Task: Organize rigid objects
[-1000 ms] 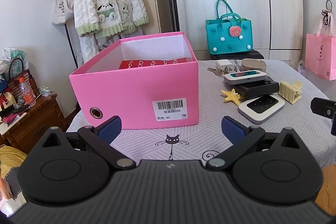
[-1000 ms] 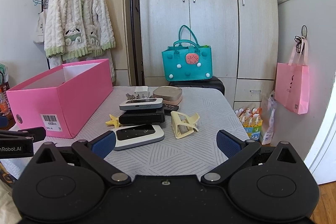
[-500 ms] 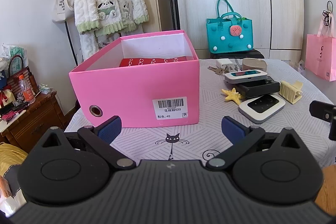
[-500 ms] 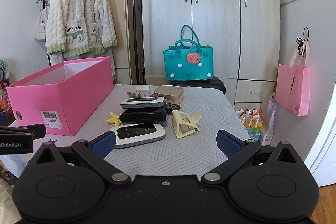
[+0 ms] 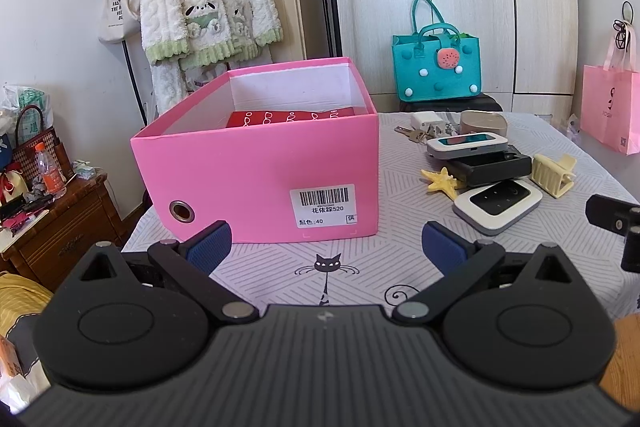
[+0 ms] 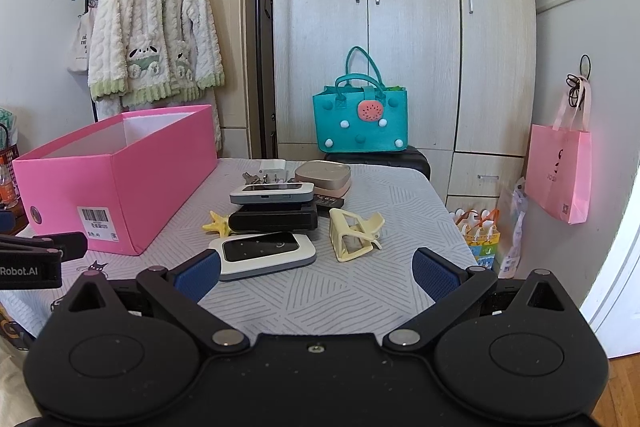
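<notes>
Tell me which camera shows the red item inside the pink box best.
The left wrist view. It looks down over the near wall of the pink box, so the red item with its white pattern shows on the bottom. The right wrist view sees the pink box from lower, so its walls hide the item.

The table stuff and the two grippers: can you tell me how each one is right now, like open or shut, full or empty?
Pink box: open, no lid, a red patterned thing inside.
Left gripper: open, holding nothing.
Right gripper: open, holding nothing.
Hair clip: shut, lying on the table.
White gadget: flat, screen dark.
Grey gadget: stacked on a black case.
Wardrobe doors: shut.
</notes>
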A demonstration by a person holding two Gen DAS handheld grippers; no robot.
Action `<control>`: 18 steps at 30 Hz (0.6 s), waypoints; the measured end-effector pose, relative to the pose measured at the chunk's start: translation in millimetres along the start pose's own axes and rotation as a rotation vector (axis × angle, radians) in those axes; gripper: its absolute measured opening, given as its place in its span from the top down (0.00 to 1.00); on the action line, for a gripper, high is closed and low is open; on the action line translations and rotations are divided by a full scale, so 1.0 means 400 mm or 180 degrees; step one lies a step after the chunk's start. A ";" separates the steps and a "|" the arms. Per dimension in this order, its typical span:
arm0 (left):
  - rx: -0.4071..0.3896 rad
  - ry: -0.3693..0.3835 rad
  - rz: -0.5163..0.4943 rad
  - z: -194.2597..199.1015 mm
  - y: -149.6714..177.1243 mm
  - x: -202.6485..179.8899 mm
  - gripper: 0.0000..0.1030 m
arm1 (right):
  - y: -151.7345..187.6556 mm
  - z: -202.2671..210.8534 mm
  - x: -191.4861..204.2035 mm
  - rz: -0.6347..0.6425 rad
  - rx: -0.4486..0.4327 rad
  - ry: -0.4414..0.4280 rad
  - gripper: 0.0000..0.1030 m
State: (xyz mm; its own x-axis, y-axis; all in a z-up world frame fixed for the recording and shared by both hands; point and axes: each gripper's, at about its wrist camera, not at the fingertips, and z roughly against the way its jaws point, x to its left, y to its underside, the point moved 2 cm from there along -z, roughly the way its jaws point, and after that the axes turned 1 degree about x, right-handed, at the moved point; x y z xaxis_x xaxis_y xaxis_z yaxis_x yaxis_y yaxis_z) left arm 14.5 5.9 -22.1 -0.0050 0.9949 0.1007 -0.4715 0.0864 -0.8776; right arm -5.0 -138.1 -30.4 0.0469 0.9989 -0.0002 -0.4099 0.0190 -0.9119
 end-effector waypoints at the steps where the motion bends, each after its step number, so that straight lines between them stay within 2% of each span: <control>1: 0.0000 0.0000 0.0001 0.000 0.000 0.000 0.00 | 0.000 0.000 0.000 0.0000 0.0001 0.0000 0.00; 15: 0.0077 0.0049 0.0084 -0.014 0.004 0.004 0.00 | 0.002 -0.024 0.000 0.0055 0.0053 -0.0003 0.00; 18: 0.0045 0.0110 0.0161 -0.017 -0.006 0.011 0.00 | 0.006 -0.041 -0.018 -0.0047 -0.0044 -0.0301 0.00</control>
State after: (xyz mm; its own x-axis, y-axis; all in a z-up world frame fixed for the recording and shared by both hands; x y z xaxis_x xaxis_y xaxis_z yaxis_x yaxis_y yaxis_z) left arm 21.8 10.6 -22.6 0.0013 0.9992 0.0399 -0.4838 0.0356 -0.8745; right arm 8.6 -146.1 -39.4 -0.0338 0.9981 0.0514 -0.3970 0.0338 -0.9172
